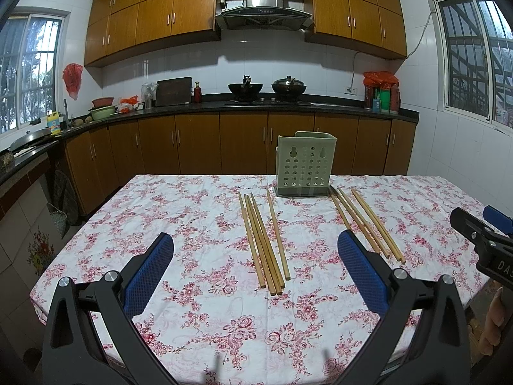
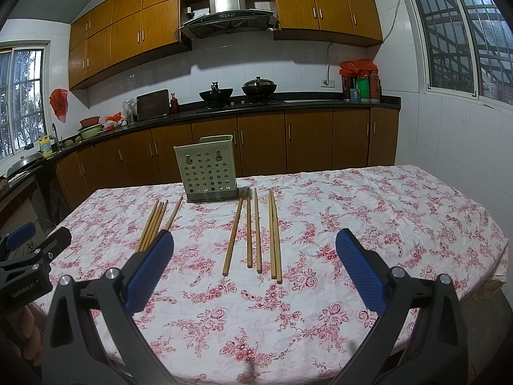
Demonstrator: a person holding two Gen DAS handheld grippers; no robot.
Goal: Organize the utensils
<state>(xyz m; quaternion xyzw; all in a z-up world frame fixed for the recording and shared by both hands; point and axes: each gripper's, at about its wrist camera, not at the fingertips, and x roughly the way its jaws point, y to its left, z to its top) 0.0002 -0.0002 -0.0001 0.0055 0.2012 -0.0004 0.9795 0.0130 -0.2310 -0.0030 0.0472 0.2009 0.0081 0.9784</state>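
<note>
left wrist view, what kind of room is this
A home kitchen, most likely. A range hood hangs above a stove with two woks, wooden cabinets line the walls, and a table with a floral tablecloth holds chopsticks and a green utensil holder.

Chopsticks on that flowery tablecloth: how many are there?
10 wooden chopsticks: five left of the perforated pale green plastic holder, centred near, and five to its right, near. None looks hidden.
</note>
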